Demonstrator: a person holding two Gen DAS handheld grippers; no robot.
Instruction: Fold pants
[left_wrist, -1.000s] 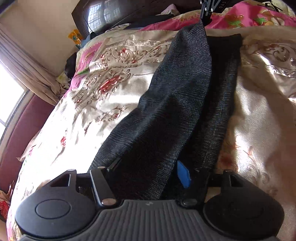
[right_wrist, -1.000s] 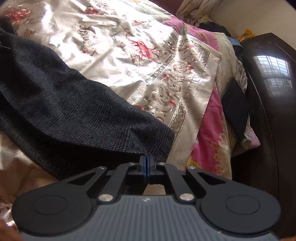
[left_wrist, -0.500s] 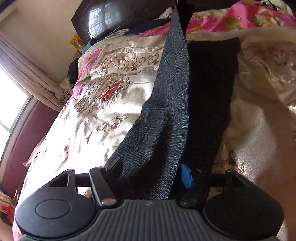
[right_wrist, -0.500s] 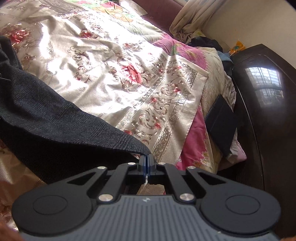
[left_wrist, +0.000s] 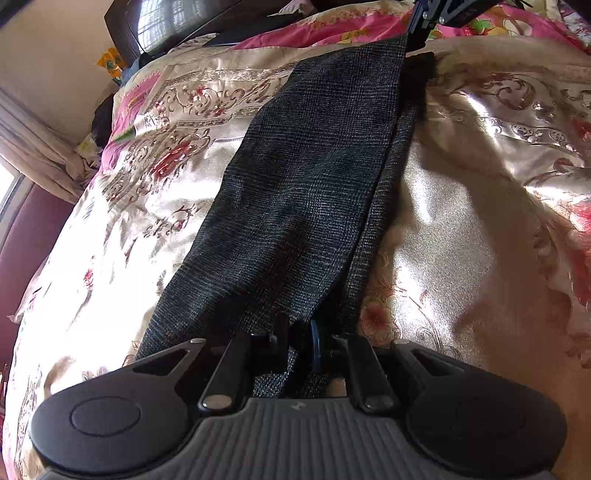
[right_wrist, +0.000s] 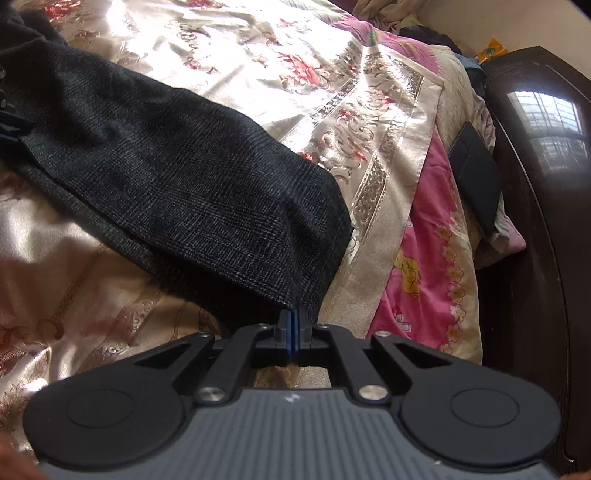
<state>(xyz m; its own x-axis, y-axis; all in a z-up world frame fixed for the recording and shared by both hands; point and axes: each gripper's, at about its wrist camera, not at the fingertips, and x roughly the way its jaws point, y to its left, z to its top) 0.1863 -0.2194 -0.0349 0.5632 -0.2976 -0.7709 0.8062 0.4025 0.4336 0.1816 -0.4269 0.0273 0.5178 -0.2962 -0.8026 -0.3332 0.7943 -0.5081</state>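
The dark grey checked pants (left_wrist: 303, 192) lie stretched along the satin bed cover, one leg laid over the other. My left gripper (left_wrist: 299, 332) is shut on the near end of the pants. My right gripper (right_wrist: 292, 320) is shut on the other end of the pants (right_wrist: 177, 158), at the corner of the hem. The right gripper also shows at the top of the left wrist view (left_wrist: 424, 22), holding the far end just above the bed.
The bed cover (left_wrist: 461, 206) is cream satin with red flowers; a pink quilt (right_wrist: 424, 258) lies under it at the head end. A dark wooden headboard (right_wrist: 535, 155) stands behind. A dark flat object (right_wrist: 476, 166) rests beside the headboard. Curtains (left_wrist: 33, 155) hang at the left.
My left gripper has closed on the near end of the pants. The raised leg has come down flat over the other leg, and the right gripper has lowered toward the bed.
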